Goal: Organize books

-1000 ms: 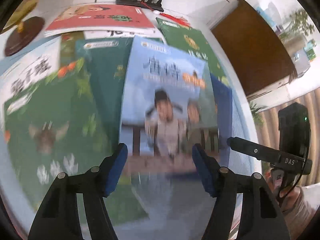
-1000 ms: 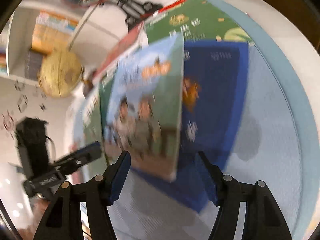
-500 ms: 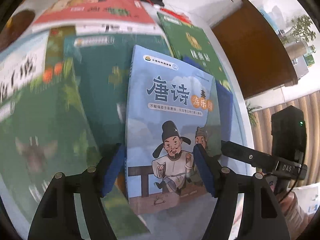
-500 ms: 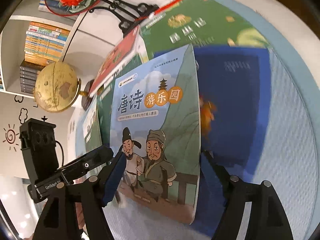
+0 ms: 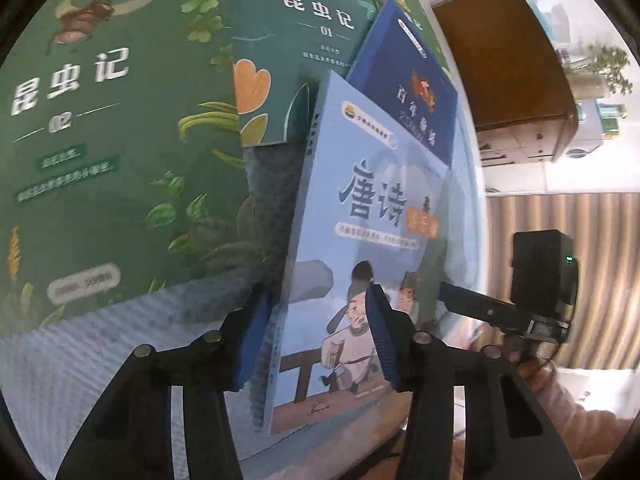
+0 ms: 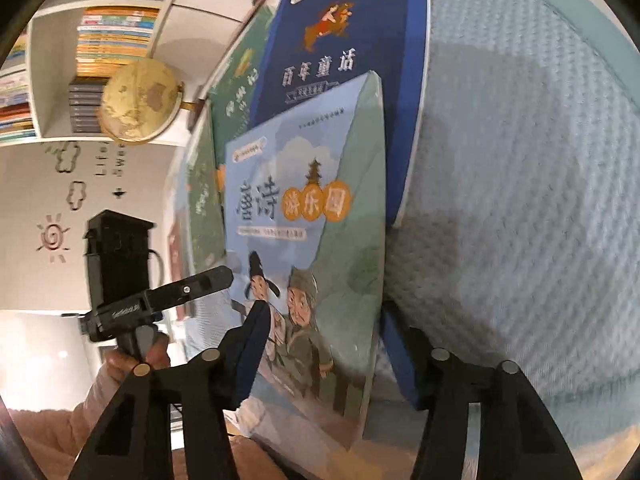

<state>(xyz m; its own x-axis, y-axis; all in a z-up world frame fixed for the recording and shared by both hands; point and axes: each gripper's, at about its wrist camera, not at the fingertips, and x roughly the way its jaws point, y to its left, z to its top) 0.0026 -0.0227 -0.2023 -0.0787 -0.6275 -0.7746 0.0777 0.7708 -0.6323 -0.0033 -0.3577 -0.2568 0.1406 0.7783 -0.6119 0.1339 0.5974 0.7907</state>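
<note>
A light-blue picture book [image 5: 360, 220] [image 6: 312, 240] with two cartoon men on its cover is tilted up off the woven blue mat [image 6: 520, 200]. My left gripper [image 5: 318, 336] straddles its spine edge near the bottom. One pad is outside the spine and the other over the cover. My right gripper [image 6: 326, 356] straddles the opposite edge, one pad over the cover and one behind it. Both sets of jaws are closing with the book between them, and I see no firm pinch. A dark-blue book [image 5: 412, 80] [image 6: 348, 32] lies partly under it.
Two green insect books [image 5: 100, 120] [image 5: 300, 20] lie overlapped on the left of the mat. A globe [image 6: 140, 100] and a shelf of books [image 6: 112, 28] stand beyond the table. A brown cabinet [image 5: 500, 64] is off to the right. A hand [image 6: 132, 360] grips the left tool.
Both grippers have dropped closer to the light-blue book and their jaws have narrowed around its two side edges. The book now fills more of each view.
</note>
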